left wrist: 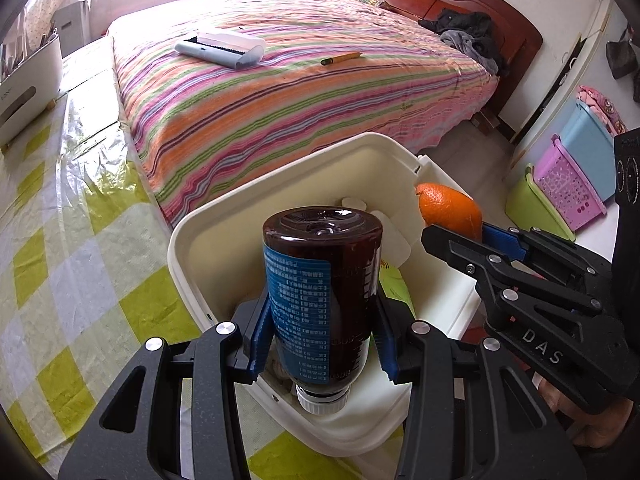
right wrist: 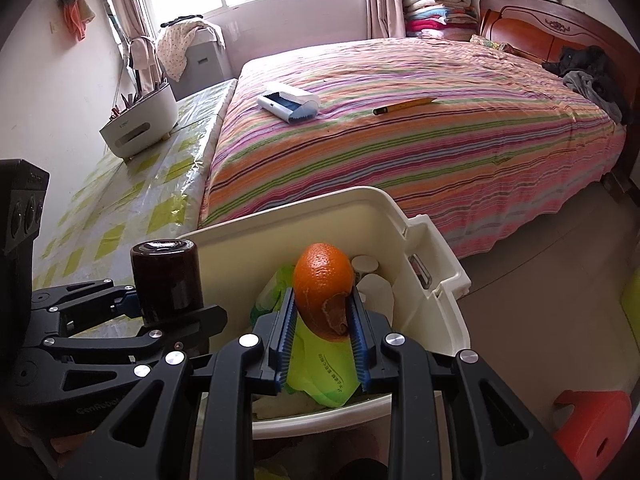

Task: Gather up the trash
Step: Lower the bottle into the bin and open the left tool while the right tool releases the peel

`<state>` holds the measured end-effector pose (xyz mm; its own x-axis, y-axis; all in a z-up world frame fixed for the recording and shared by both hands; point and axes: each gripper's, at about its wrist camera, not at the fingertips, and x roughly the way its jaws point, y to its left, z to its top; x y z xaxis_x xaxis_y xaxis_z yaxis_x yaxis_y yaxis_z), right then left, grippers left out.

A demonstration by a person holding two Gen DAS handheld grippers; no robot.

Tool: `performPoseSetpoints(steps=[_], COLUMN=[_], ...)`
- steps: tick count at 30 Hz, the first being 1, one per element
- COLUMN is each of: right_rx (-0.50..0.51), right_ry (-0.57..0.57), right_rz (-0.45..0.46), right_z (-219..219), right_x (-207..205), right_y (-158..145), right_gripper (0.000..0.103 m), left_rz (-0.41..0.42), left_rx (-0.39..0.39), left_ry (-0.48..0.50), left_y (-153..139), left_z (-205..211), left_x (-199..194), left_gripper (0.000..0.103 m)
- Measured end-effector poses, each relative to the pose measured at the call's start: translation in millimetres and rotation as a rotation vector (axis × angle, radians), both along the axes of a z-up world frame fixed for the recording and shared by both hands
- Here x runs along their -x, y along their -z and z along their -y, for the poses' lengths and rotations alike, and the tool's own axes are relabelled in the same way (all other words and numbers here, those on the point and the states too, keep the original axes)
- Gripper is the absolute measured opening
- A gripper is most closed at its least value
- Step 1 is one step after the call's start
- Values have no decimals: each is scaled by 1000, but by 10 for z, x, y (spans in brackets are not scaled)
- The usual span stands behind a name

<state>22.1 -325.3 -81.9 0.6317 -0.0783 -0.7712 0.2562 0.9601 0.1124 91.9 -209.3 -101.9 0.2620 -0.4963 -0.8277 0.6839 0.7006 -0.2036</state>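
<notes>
Beside striped bed [left wrist: 304,92], right tongs [left wrist: 452,236] read "DAS".

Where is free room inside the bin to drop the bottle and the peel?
Bare wall and floor show at the far side of the bin. The near side is crowded with a green bag. Bottle and peel hang above it.

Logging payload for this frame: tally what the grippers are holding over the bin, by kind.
Brown bottle, in left gripper: 1
Orange peel, in right gripper: 1
Total: 2, both above the white bin.
</notes>
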Motion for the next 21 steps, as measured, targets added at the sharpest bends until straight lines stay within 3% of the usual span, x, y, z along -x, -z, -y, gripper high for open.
performPoseSetpoints(steps=[3,5,7,10,14,21], right_rx=[-1,9,4,0,-4,39], right_ry=[10,24,42,70,87,78], right_rz=[1,-1,9,32,65,124], right_z=[-9,-3,16,48,66,-251], right_x=[29,35,62,115,183,439], right_y=[0,4,-13,-34,-64,-173], right_gripper=[28,31,36,61,61,61], left_rz=[0,21,31,62,126,296], left_rx=[-2,2,26,35,7,-38], left_ry=[8,-16,-32,-59,-88,-277], left_y=[-3,-31,-73,-143,-231,-489], left_z=[-5,-49,-120,-213,-340,-867], left_x=[41,63,80,114,194,477], left_gripper=[56,77,86,87,87,88])
